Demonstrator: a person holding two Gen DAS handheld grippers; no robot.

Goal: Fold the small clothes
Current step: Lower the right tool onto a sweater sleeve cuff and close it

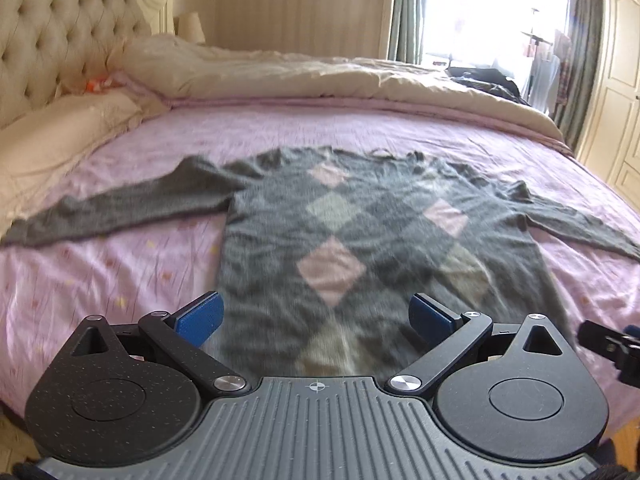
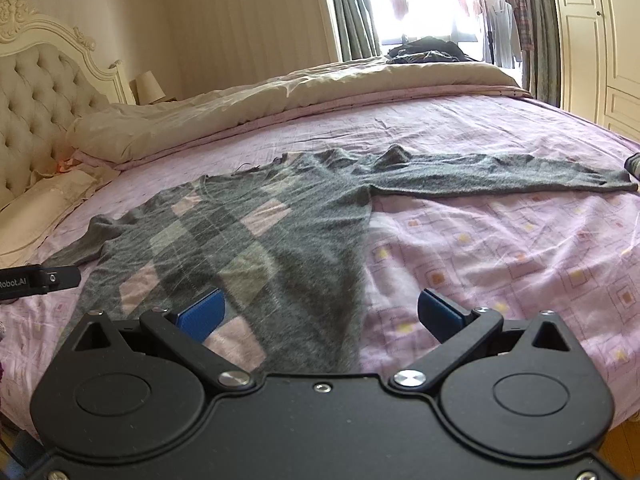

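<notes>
A grey knitted sweater (image 1: 360, 236) lies flat and face up on the bed (image 1: 120, 280), its long axis running from the hem at the lower centre of the left wrist view up to the neckline in the middle of the frame. Both sleeves are spread sideways: one reaches to the left edge of that frame, the other to the right edge. The knit looks soft and fuzzy, with an argyle pattern of pink and pale grey diamonds down the front. The sheet under it is lilac cotton, creased, printed with small squares.

The left hand-held gripper (image 1: 316, 320) hangs over the hem, its blue-padded fingers (image 1: 200, 320) spread wide apart and gripping nothing; the sweater body lies between and beyond them. The picture is blurred, so whether the pads touch the knit cannot be told.

In the right wrist view the sweater (image 2: 256, 232) lies diagonally, hem at lower centre, neckline toward the upper left, one sleeve stretched out to the right edge. The right hand-held gripper (image 2: 320, 316) is also wide open and empty, straddling the sweater's side edge: the left pad over knit, the right pad over bare sheet
</notes>
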